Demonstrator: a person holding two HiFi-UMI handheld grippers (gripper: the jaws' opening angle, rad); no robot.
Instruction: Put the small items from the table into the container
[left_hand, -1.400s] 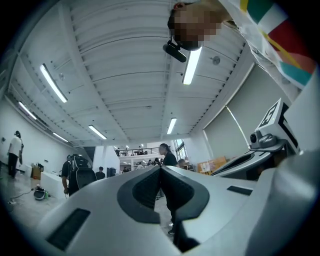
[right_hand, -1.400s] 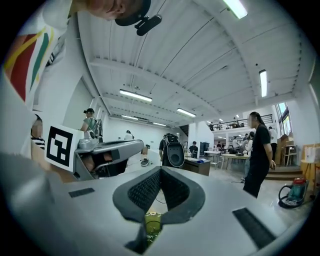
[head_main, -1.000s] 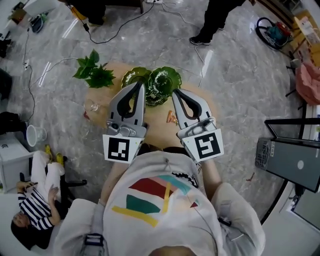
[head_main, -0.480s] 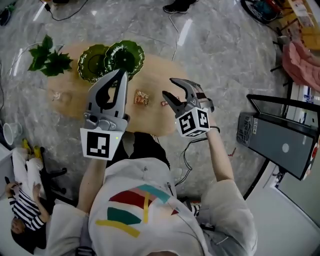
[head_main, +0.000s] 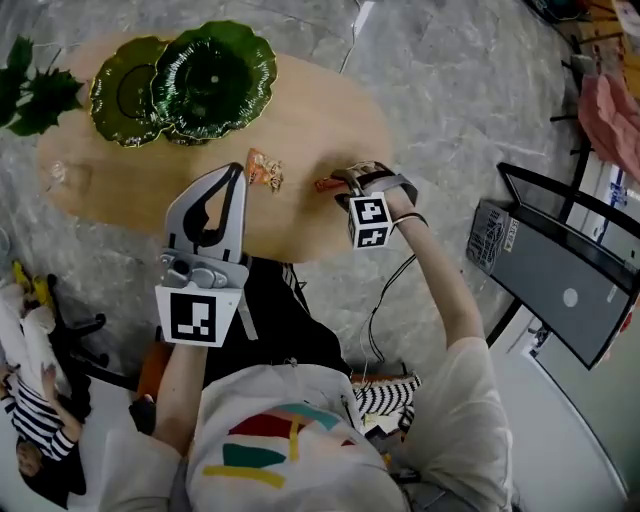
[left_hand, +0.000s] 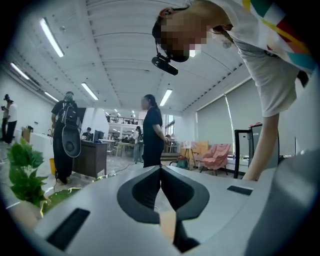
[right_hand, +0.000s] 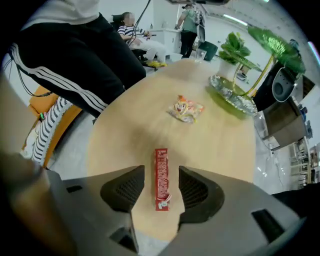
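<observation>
Over the oval wooden table (head_main: 300, 120) on grey marble floor (head_main: 450, 90), right gripper (head_main: 347, 180) pointing down, jaws standing apart, straddling a red candy bar (right_hand: 161, 175) without touching, left gripper (head_main: 236, 172) hovering nearer, jaws pressing together, empty.

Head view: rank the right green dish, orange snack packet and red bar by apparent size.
1. Right green dish
2. Orange snack packet
3. Red bar, though the right hand-held gripper hides part of it

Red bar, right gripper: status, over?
Right gripper open, astride red bar on table, not touching it. Left gripper shut, empty. Nothing blocking.
</observation>
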